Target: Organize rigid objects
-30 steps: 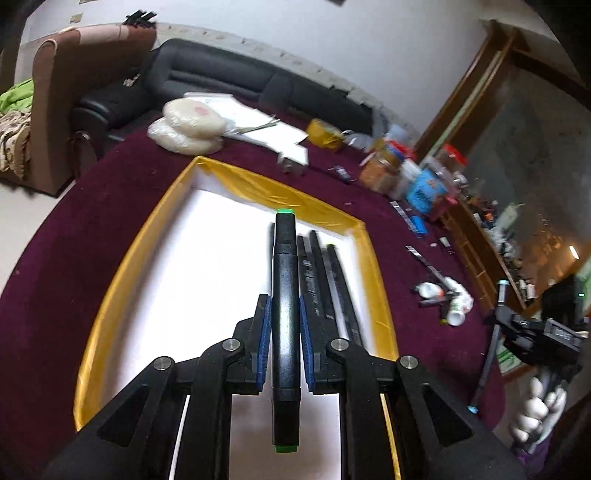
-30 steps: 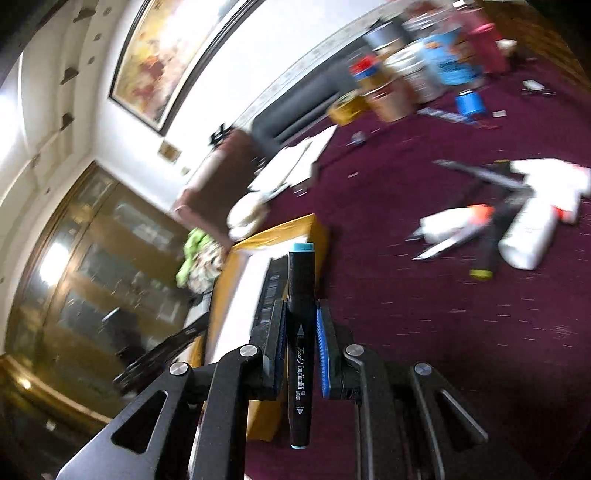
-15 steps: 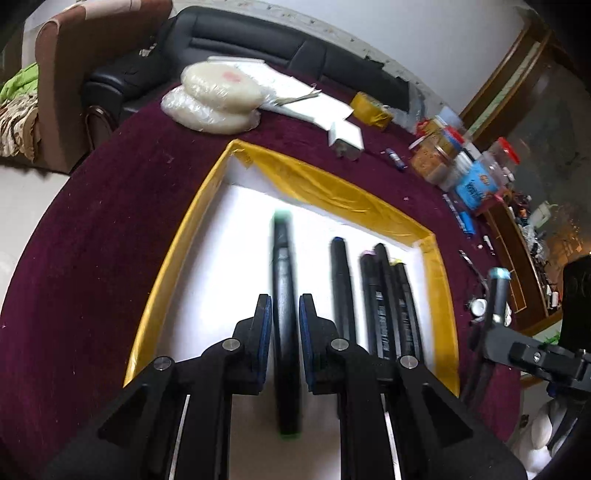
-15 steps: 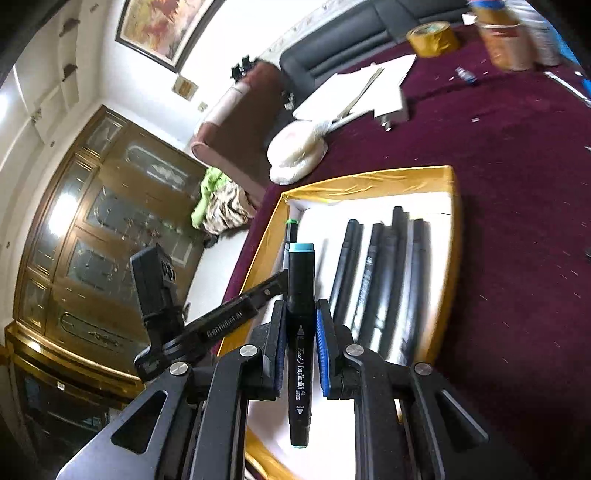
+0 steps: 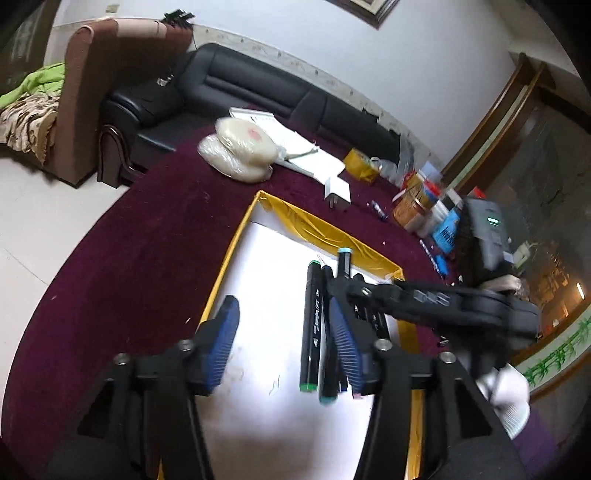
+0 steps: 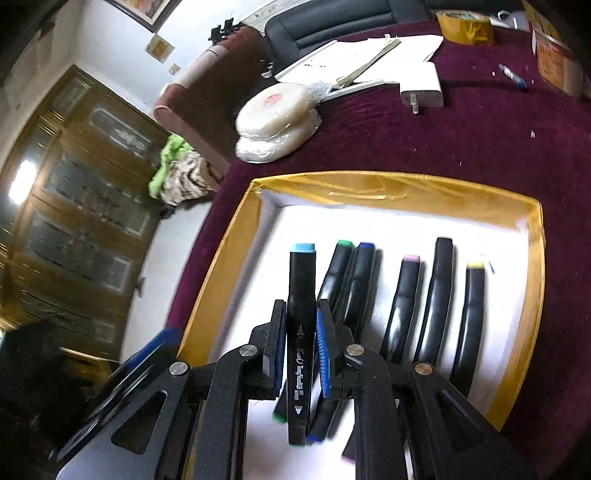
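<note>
Since a second ago the left gripper (image 5: 284,341) has let go of the green-capped marker (image 5: 312,325), and its tongs are opening with nothing pressed between them. That marker now lies flat in the tray (image 5: 295,218), near the blue pad at about 3 o'clock in the left wrist view. The right gripper (image 6: 301,350) has also moved from over the table to over the tray.

The right gripper's tongs are clamped on a black marker with a light blue cap (image 6: 301,325). The cap points to 12 o'clock in the right wrist view. This marker hangs above the white tray floor, at the left end of the row.

Other black markers lie side by side in the tray. From the held marker toward 3 o'clock come the green cap, a dark blue cap (image 6: 364,273), a pink cap (image 6: 406,295), a plain black one (image 6: 439,288) and a yellow cap (image 6: 472,299).

The tray has gold walls and sits on a dark red tablecloth (image 6: 461,140). Toward 12 o'clock from the tray lie two round pale cakes in plastic wrap (image 6: 275,118). Toward 1 o'clock there is a white plug (image 6: 421,90), and farther away some white papers (image 6: 373,55) and a roll of gold tape (image 6: 465,22). A white-gloved hand (image 5: 504,398) shows at 4 o'clock in the left wrist view.
</note>
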`<action>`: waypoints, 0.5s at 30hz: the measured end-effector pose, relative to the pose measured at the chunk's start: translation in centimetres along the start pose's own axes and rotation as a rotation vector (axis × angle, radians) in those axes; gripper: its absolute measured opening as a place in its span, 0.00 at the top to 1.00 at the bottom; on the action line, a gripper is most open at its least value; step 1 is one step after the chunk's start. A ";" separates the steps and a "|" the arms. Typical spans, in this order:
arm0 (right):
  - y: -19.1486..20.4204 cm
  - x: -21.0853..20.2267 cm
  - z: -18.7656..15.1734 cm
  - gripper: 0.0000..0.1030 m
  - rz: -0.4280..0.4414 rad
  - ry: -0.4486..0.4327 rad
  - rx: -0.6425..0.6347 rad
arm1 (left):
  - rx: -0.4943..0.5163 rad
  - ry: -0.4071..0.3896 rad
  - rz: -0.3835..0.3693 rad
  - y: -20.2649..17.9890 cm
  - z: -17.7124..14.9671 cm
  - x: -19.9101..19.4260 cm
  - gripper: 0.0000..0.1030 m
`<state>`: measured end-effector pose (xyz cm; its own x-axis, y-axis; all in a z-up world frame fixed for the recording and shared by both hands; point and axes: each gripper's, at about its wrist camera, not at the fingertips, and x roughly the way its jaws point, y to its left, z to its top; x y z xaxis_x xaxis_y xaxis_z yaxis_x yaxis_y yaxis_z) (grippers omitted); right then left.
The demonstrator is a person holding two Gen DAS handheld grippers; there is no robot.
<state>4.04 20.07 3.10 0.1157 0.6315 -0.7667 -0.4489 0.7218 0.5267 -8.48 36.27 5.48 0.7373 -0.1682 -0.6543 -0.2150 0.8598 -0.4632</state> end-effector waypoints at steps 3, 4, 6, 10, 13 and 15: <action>0.1 0.8 0.5 0.86 -0.036 0.004 -0.008 | -0.017 -0.036 -0.003 0.2 -0.6 -1.6 0.48; 0.1 1.0 0.6 0.86 -0.045 0.005 -0.004 | -0.026 -0.042 -0.011 0.3 -0.9 -2.0 0.44; -0.4 1.2 0.5 0.83 -0.065 -0.004 0.023 | -0.052 -0.052 -0.023 0.6 -1.3 -2.6 0.42; -1.2 0.2 0.4 0.78 -0.085 -0.040 0.047 | -0.086 -0.075 -0.028 0.8 -2.1 -3.7 0.40; -1.5 -2.3 0.0 0.77 -0.061 -0.096 0.041 | -0.099 -0.087 -0.022 0.7 -2.6 -4.2 0.38; -1.4 -4.7 -0.7 0.70 -0.084 -0.150 -0.002 | -0.099 -0.096 -0.013 0.4 -2.9 -4.5 0.38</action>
<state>3.53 15.87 5.75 0.2835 0.6039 -0.7449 -0.4334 0.7736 0.4622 -13.75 35.93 6.48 0.7975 -0.1282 -0.5895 -0.2634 0.8052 -0.5314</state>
